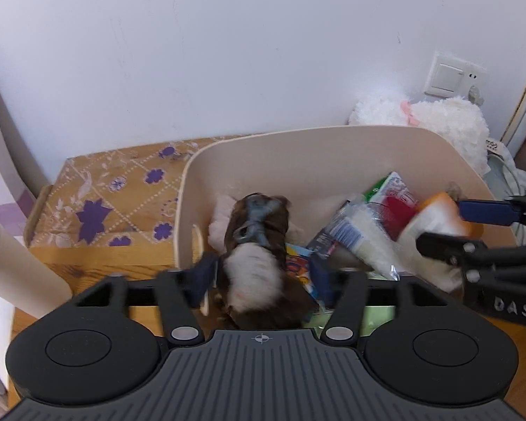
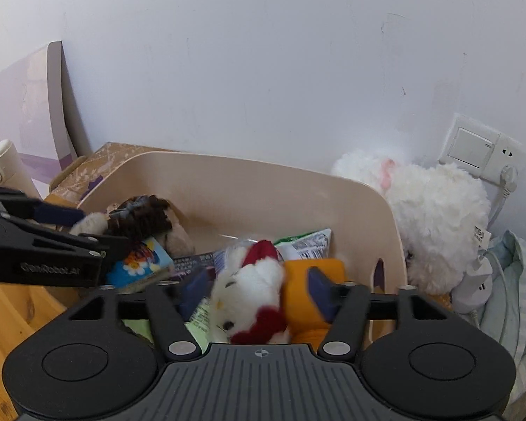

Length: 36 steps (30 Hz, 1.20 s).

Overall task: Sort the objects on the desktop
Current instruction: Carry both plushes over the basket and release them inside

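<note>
While held over the bin, brown plush sits pinched between left gripper fingers, above the bin's left end. White-and-red plush, with an orange piece beside it, pinched by right gripper at the bin's right end. Packets and a blue booklet heaped inside. Bin on wooden table; patterned box to its left, white fluffy toy at right, wall switch behind.
</note>
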### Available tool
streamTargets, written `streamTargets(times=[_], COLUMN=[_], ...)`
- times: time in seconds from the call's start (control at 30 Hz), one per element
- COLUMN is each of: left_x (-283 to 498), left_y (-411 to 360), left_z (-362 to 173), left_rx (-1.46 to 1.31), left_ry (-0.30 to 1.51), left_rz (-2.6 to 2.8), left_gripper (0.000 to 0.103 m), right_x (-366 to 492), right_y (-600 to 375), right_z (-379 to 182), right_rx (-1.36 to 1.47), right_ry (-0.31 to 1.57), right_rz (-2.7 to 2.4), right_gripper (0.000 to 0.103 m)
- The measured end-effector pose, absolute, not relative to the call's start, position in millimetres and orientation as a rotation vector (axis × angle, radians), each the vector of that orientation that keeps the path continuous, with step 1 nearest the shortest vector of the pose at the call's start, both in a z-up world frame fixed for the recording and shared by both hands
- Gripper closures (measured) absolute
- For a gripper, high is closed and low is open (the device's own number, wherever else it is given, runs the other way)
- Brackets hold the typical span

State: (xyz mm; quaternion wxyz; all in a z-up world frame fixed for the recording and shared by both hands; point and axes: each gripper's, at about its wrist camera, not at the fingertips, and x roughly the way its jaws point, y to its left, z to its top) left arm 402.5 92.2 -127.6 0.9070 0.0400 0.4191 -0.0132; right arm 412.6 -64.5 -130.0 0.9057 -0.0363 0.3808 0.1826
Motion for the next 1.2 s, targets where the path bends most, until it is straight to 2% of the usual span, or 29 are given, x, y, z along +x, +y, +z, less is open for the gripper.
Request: streamTargets(times=[0.1, 0.2, 0.3, 0.6, 0.77, 1.2], left_x=[399.4, 395.4, 388.0, 361.7, 342.8, 307.7], left_y=[92.0, 90.8, 89.1, 76.0, 60.9, 18.8], left_z=[-124.9, -122.9, -119.7, -103.6, -103.3, -149.4], left_rx=[0.105, 0.124, 0.115, 0.104, 0.114, 0.191], left_ry=[0.855, 0.855, 0.842, 0.794, 0.804, 0.933], left_rz=[-0.025, -0.033, -0.061, -0.172, -0.255, -0.409], left_gripper=[0.026, 0.026, 0.025, 0.024, 0.024, 0.024], right_x=[407.0, 399.2, 388.3, 351.7, 331.2, 284.1], right_y=[-71.6, -82.0, -95.4, -143.3, -162.0, -169.1], right_z=[-128.4, -124.3, -120.5, -114.5, -130.3, -182.0], right_rx=[-0.071, -0.050, -0.017, 0.036, -0.016, 0.011], right_ry=[0.778, 0.764, 0.744, 0.739, 0.770, 0.891], right_rz=[0.377, 0.373, 0.404, 0.376, 0.339, 0.330], right_gripper=[0.022, 0.008, 0.001, 0.000, 0.000, 0.000])
